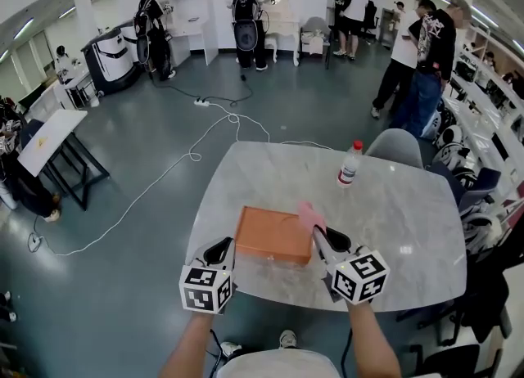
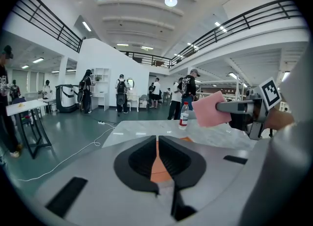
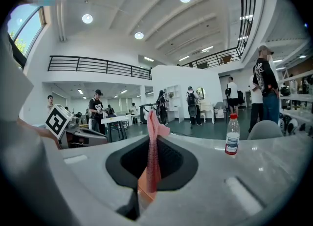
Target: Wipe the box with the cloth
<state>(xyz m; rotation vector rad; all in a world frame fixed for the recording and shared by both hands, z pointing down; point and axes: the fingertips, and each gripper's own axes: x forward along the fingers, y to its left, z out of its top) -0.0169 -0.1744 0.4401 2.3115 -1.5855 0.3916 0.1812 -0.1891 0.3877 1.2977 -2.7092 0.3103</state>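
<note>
The box (image 1: 274, 233) is flat, rectangular and orange, with a smooth matte top. It lies on the near part of a pale table (image 1: 393, 204) with a grey marble pattern and a slight shine. The cloth (image 3: 152, 151) is pink, thin and soft with a fine woven grain. The right gripper (image 1: 321, 241) pinches it between its black ribbed pads, so that it stands up in a narrow fold above the right edge of the box.

The left gripper (image 1: 221, 247) is at the near left corner of the box. Its jaws are pressed almost together. Only a thin slit stays between them, and the orange of the box shows through it. I cannot tell if they touch the box.

The head view shows the whole outline of the box; the gripper views show only small pieces of it. The left gripper view shows the cloth as a broad flat square, while the right gripper view sees it from the edge. A clear plastic bottle (image 1: 350, 164) with a red cap stands at the far side of the table.
</note>
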